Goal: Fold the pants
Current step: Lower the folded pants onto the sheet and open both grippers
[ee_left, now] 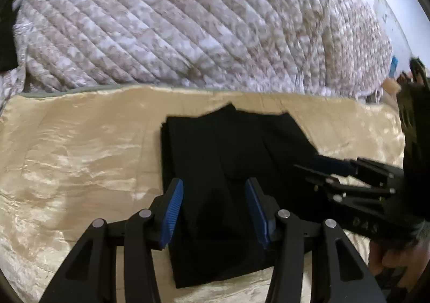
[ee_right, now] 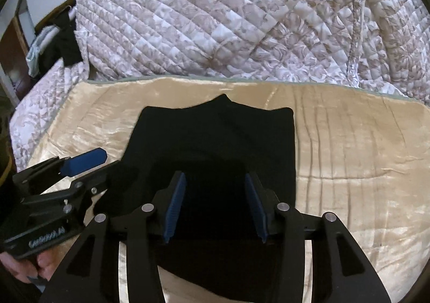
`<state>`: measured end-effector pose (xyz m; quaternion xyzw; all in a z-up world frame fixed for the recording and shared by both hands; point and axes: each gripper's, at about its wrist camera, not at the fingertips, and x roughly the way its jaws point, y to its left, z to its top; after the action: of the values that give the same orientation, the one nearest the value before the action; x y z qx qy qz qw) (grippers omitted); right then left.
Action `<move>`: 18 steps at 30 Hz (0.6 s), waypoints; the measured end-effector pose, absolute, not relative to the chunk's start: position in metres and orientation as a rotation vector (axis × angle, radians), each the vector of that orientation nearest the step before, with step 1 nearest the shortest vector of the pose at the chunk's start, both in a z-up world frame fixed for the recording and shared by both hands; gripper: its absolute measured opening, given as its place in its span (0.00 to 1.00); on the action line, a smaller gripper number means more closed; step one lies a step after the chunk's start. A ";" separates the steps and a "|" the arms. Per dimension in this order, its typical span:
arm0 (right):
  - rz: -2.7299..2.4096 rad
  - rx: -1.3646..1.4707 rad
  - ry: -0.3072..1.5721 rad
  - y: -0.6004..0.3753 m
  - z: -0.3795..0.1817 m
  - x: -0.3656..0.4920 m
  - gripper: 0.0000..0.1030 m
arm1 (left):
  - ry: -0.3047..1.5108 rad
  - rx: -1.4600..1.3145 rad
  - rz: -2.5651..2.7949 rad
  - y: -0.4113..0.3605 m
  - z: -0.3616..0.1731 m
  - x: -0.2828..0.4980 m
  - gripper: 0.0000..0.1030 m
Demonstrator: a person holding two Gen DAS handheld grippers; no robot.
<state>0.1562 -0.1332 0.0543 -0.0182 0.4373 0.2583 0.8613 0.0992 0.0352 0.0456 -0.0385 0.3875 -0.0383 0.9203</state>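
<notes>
Pants (ee_left: 228,182) lie folded into a compact black stack on the bed (ee_left: 80,168), ahead of both tools, left tool (ee_left: 213,211) and right tool (ee_right: 215,209) spread apart and empty, so folding looks nearly done.

Soft even indoor light, sheen glared on the satin sheet (ee_left: 80,157). Black pants (ee_left: 228,168) lost all detail. Fisheye bent the edges; left wrist view motion-blurred.
</notes>
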 end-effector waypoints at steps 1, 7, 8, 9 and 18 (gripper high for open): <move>0.528 -0.047 0.938 -0.134 0.050 0.159 0.45 | 0.820 -0.073 -0.074 0.035 0.040 0.102 0.50; 0.479 0.019 0.979 -0.157 0.046 0.171 0.45 | 0.868 -0.097 -0.043 0.040 0.032 0.107 0.50; 0.464 0.018 0.969 -0.159 0.048 0.171 0.45 | 0.865 -0.100 -0.039 0.040 0.033 0.106 0.50; 0.446 0.017 0.963 -0.162 0.049 0.172 0.45 | 0.860 -0.102 -0.031 0.041 0.034 0.105 0.50; 0.428 0.003 0.989 -0.167 0.045 0.171 0.45 | 0.840 -0.066 0.036 0.049 0.036 0.103 0.51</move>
<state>0.1710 -0.1669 0.0453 0.0012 0.4711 0.2038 0.8582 0.1027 0.0493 0.0360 -0.0322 0.4077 0.0177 0.9124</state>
